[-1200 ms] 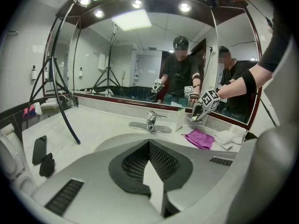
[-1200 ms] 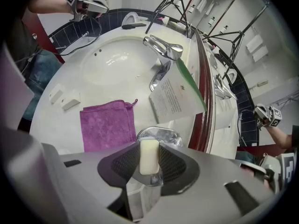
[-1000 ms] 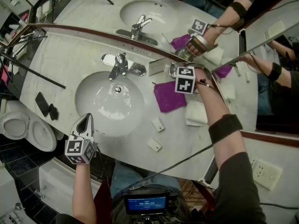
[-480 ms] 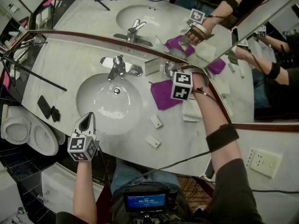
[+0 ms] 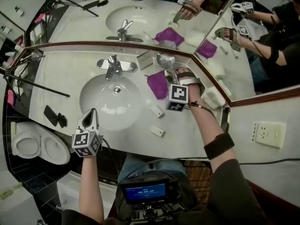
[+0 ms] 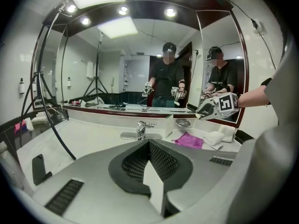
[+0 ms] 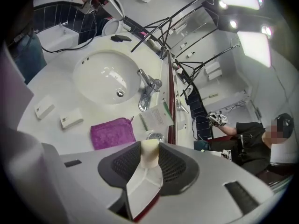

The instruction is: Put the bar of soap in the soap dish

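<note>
**Arm pose.** The right forearm reaches from the near right edge across the counter (image 5: 61, 86) toward the mirror (image 5: 140, 13). The right tool (image 5: 171, 74) points away and down. Its jaws stand partly apart and are clamped on the soap (image 7: 149, 154), which stands upright between the pads.

The soap is held above the counter, on the near side of the dish (image 5: 164, 60). The dish is partly hidden behind the soap in the right gripper view.

The left arm comes up from the near edge. The left tool (image 5: 91, 117) hangs over the near left rim of the basin (image 5: 115, 102). It points toward the faucet (image 5: 111, 65), with its jaws fully together and nothing between them.

**Edges and clearance.**
- The mirror's dark trim runs just behind the dish and bends toward the near right.
- A box (image 5: 146, 60) stands just left of the dish.
- A purple cloth (image 5: 156, 84) lies near the dish, beside the right hand.
- Two packets (image 5: 157, 121) lie between the cloth and the near edge.
- A white towel (image 5: 213, 97) lies right of the forearm.
- Bare counter remains left of the basin, crossed by a black rod (image 5: 40, 84).
</note>
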Tool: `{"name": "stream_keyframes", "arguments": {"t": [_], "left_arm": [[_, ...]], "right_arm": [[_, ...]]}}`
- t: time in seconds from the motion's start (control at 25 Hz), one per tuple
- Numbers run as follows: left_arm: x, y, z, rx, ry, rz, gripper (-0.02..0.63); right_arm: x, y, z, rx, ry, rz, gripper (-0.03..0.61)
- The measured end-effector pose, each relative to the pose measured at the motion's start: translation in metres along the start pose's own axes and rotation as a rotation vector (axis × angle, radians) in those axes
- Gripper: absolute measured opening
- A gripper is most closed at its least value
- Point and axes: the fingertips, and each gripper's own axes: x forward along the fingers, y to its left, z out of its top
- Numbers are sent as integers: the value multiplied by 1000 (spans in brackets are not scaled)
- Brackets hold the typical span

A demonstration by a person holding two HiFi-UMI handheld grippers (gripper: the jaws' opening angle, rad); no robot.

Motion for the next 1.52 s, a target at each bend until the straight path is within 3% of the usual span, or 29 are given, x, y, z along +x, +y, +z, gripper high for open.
{"name": "stream_keyframes", "arguments": {"t": [0.2, 0.48, 0.68, 0.72, 1.0, 1.52], "left_arm": [[-1, -6, 8, 34, 1, -28, 1], [7, -13, 12, 85, 2, -69, 1], [9, -23, 13, 116, 16, -102, 1], [9, -24, 14, 123, 17, -107, 1], [7, -29, 18, 171, 28, -121, 1], [16, -45, 20, 182, 29, -147, 1]], "right_arm": [[-23, 33, -2, 54, 15, -90, 135], [-33, 108, -20, 72, 74, -104, 129], [-35, 160, -32, 123, 102, -87, 109], [-35, 169, -35, 128, 107, -85, 15], [-20, 227, -54, 186, 161, -5, 14], [-18, 241, -68, 275, 191, 24, 15]]}}
